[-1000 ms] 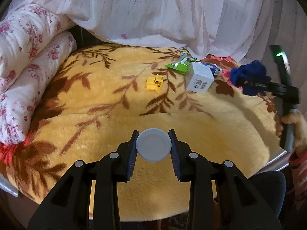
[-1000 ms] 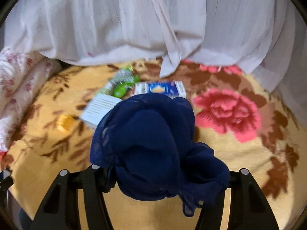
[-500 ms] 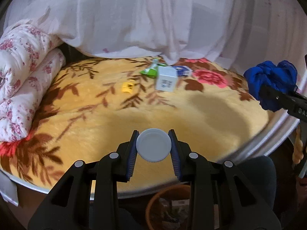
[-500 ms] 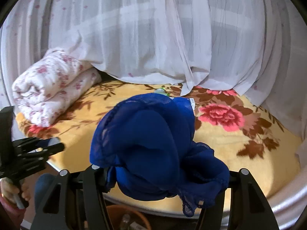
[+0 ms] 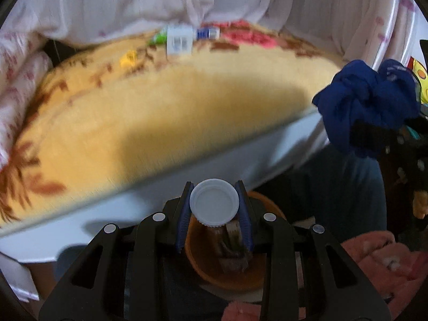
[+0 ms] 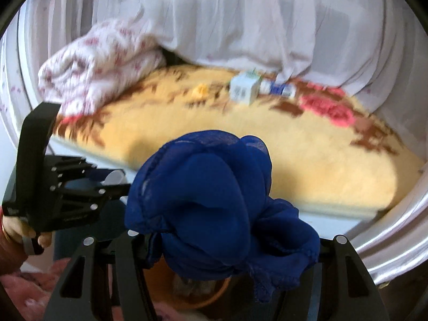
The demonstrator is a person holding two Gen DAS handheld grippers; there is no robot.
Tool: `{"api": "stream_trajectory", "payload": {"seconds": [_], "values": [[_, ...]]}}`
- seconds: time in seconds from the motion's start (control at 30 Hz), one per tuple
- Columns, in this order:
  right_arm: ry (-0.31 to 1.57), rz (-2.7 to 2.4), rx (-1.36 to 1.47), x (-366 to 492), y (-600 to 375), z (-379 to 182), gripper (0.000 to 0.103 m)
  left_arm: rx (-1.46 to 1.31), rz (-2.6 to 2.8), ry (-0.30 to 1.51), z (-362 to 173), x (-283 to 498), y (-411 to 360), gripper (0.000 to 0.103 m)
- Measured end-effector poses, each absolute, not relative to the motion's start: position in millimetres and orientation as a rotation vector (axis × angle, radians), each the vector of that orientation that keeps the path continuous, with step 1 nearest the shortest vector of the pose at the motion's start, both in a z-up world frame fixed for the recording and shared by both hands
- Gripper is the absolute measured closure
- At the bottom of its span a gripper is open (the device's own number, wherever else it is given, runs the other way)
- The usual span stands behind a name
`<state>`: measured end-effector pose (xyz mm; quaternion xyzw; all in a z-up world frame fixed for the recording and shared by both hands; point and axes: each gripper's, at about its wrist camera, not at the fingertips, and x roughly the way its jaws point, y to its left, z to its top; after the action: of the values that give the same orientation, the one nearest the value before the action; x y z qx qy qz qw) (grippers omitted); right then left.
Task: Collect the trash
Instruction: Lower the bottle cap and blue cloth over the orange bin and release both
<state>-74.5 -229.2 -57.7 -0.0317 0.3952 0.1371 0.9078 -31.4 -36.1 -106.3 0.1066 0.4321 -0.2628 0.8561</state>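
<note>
My left gripper (image 5: 214,208) is shut on a white plastic cap (image 5: 214,203) and holds it above an orange bin (image 5: 230,270) that has trash in it. My right gripper (image 6: 214,243) is shut on a bunched dark blue cloth (image 6: 211,203), over the same bin (image 6: 187,291). The cloth also shows at the right of the left wrist view (image 5: 366,107). The left gripper shows at the left of the right wrist view (image 6: 112,180). On the bed lie a white box (image 6: 244,91), a blue-white carton (image 6: 279,88), a green wrapper (image 5: 158,38) and a small yellow piece (image 6: 200,91).
The bed has a yellow floral blanket (image 5: 165,107) and a white edge (image 5: 187,171). A rolled flowered quilt (image 6: 99,61) lies at its left. White curtains (image 6: 240,13) hang behind. Pink fabric (image 5: 374,262) lies on the floor near the bin.
Both grippers have pulled back from the bed and dropped lower, each keeping its load. The orange bin has come into view under both.
</note>
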Motion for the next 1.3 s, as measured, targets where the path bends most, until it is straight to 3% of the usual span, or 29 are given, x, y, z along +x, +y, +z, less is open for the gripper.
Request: {"api": "stream_trajectory", "payload": {"seconds": [0.37, 0.63, 0.77, 0.8, 0.83, 0.87, 0.9, 1.3], "values": [[1.079, 0.338, -0.049, -59.6, -209.1, -148.2, 0.043, 0.219, -0.527, 1.221, -195.9, -21.2, -35.5, 0.072], [1.180, 0.344, -0.023, -48.9, -207.4, -176.4, 0.043, 0.257, -0.519, 1.298, -221.5, -22.9, -46.8, 0.072], [1.210, 0.350, -0.015, -46.8, -206.5, -183.8, 0.034, 0.258, -0.517, 1.327, -227.6, -19.1, -49.5, 0.072], [1.208, 0.346, -0.015, -44.5, -204.9, -183.4, 0.029, 0.262, -0.512, 1.333, -229.2, -17.8, -50.4, 0.071], [1.202, 0.343, -0.012, -44.8, -204.9, -182.1, 0.027, 0.271, -0.498, 1.337, -230.3, -17.1, -50.7, 0.059], [1.194, 0.337, -0.011, -44.6, -205.6, -180.7, 0.024, 0.275, -0.481, 1.336, -230.6, -16.4, -50.1, 0.037], [1.186, 0.327, -0.011, -44.4, -206.5, -179.4, 0.019, 0.272, -0.466, 1.331, -230.0, -14.4, -49.8, 0.031], [1.139, 0.289, 0.016, -50.0, -216.9, -171.2, 0.017, 0.256, -0.428, 1.284, -217.8, -14.5, -41.9, 0.028]]}}
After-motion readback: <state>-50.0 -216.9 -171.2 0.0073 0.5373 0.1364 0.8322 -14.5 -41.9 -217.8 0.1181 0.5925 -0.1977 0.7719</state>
